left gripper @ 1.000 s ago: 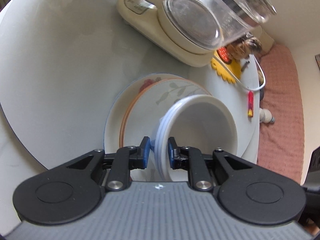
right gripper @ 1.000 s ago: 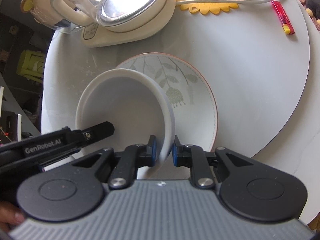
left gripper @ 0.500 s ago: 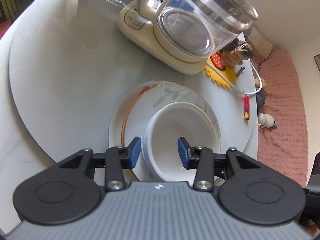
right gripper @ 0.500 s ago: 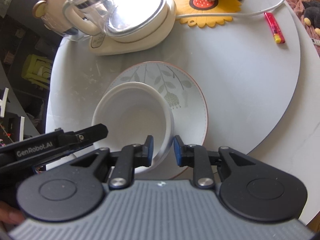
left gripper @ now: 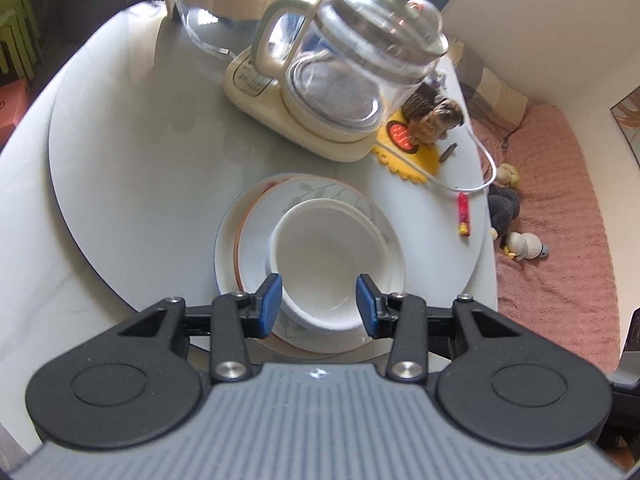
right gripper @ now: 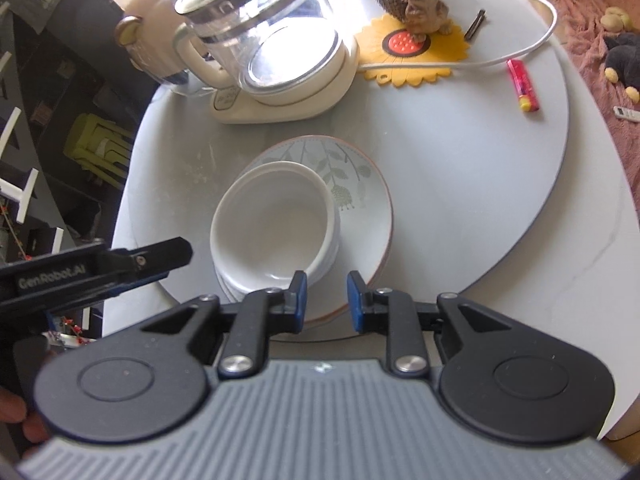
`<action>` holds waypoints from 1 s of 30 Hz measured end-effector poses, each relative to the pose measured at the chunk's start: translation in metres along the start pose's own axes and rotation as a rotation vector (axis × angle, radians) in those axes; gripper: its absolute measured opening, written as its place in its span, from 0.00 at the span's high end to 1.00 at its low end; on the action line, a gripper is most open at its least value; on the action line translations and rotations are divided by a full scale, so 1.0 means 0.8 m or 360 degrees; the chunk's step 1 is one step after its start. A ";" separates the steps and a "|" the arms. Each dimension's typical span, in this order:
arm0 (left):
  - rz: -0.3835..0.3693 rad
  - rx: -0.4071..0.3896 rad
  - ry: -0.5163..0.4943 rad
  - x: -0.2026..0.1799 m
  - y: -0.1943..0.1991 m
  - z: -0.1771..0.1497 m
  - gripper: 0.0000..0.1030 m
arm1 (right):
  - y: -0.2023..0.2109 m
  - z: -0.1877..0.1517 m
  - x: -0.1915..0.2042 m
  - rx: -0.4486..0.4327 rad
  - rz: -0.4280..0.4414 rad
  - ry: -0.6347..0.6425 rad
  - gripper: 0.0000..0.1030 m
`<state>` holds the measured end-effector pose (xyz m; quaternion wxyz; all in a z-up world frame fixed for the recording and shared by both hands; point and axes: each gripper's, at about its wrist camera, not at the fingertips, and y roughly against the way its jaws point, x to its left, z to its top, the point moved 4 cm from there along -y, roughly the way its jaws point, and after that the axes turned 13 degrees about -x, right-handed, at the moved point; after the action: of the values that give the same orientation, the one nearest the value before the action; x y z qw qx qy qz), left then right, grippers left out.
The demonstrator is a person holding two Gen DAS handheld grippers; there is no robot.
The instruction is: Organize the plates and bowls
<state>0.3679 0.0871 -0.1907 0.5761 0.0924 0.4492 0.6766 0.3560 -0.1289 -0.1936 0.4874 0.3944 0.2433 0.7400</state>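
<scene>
A stack of white bowls (left gripper: 324,256) (right gripper: 272,224) sits upright on floral plates (left gripper: 248,232) (right gripper: 360,196) on the grey round tabletop (left gripper: 140,140). My left gripper (left gripper: 320,306) hangs open above the near rim of the bowls, and its blue pads touch nothing. In the right wrist view my right gripper (right gripper: 328,298) is open by a narrow gap with nothing in it, just off the bowls' near right edge. One black finger (right gripper: 160,256) of the left gripper shows there, left of the bowls.
Behind the plates stands a glass kettle (left gripper: 352,72) (right gripper: 272,40) on a cream base. To its right are a sunflower mat (right gripper: 412,60) with a figurine, a white cable (right gripper: 520,54) and a red lighter (right gripper: 522,84). A pink blanket (left gripper: 560,208) with soft toys lies beyond the table edge.
Both grippers let go of the tilted top bowl's rim and their jaws widened. The bowl settled flat on the stack. Both grippers rose and drew back from it.
</scene>
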 end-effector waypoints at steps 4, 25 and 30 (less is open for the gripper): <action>-0.0017 -0.0062 -0.0046 -0.011 0.034 -0.004 0.55 | 0.027 -0.003 -0.005 -0.0078 0.0014 0.0004 0.75; 0.0068 -0.0415 -0.0257 -0.043 0.240 -0.054 0.55 | 0.192 -0.033 0.022 -0.0516 0.0195 0.0211 0.75; 0.0065 -0.0526 -0.0287 -0.042 0.284 -0.073 0.55 | 0.235 -0.050 0.027 -0.0619 0.0201 0.0249 0.75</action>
<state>0.1831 0.0442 -0.0490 0.6076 0.0658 0.2764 0.7417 0.2189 -0.1844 -0.0688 0.4865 0.2488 0.1080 0.8305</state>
